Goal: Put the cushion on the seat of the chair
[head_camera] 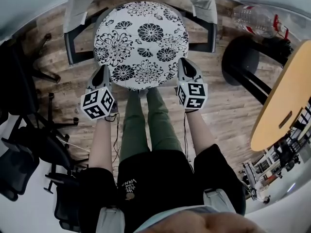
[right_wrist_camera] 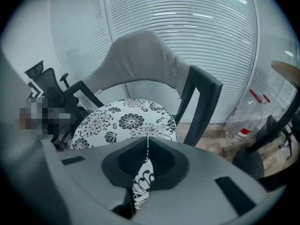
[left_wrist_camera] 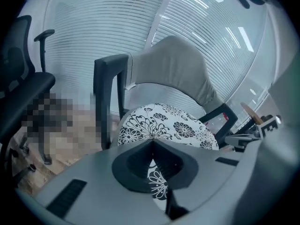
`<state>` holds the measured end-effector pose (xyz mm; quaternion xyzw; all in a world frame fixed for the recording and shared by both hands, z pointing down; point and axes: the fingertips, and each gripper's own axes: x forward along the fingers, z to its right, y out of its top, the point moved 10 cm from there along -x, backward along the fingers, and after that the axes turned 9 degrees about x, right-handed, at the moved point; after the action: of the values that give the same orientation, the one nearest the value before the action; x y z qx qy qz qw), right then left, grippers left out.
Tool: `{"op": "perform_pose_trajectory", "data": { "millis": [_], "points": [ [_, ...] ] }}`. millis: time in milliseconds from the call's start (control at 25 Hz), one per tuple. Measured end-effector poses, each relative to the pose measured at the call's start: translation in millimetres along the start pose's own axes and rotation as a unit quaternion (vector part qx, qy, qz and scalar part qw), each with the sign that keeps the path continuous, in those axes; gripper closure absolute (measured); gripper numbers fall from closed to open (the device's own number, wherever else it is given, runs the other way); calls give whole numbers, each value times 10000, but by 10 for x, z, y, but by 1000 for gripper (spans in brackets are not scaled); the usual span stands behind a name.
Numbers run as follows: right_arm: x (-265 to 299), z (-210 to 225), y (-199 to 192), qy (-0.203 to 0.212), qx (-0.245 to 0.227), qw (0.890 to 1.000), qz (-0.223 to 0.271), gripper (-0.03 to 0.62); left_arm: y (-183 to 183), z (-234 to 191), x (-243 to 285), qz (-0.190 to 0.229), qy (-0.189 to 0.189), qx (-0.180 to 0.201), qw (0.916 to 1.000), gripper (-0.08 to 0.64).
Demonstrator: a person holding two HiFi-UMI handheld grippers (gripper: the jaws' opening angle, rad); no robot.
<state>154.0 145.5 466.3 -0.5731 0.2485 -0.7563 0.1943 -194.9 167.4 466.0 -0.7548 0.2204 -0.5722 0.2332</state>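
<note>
Grey-backed and black-armed, the chair (head_camera: pixel 77 6) is faced from its front edge. The flowered cushion (head_camera: pixel 141 42) is held over its seat, between the armrests. Whether it already rests there cannot be told, so lowering and release are judged left. Its near edge is pinched by the left gripper (head_camera: pixel 103 73) and right gripper (head_camera: pixel 183 68), both clamped tight on fabric. Sideways room is limited by the armrests. A bottle (head_camera: pixel 252 18) lies well apart.

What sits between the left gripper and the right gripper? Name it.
Head view: the near edge of the cushion spans from left gripper to right gripper, both shut on it; the person's legs show below.
</note>
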Motion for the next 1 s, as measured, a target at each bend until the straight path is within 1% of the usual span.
{"op": "perform_pose_trajectory", "data": {
  "millis": [80,200,640,1000],
  "points": [
    [-24,-18,21,93,24,9999,84,571,21,12,-15,63,-148,-123,9998,549],
    [-59,-28,45,192,147,9996,158,575,55,38,-44,108,-225,-210,9995,549],
    [-109,-71,148,287,31,9995,108,575,218,134,-117,231,-277,-103,9993,549],
    [-395,-153,413,371,98,9982,452,575,468,308,-370,545,-388,-19,9978,549]
  ]
}}
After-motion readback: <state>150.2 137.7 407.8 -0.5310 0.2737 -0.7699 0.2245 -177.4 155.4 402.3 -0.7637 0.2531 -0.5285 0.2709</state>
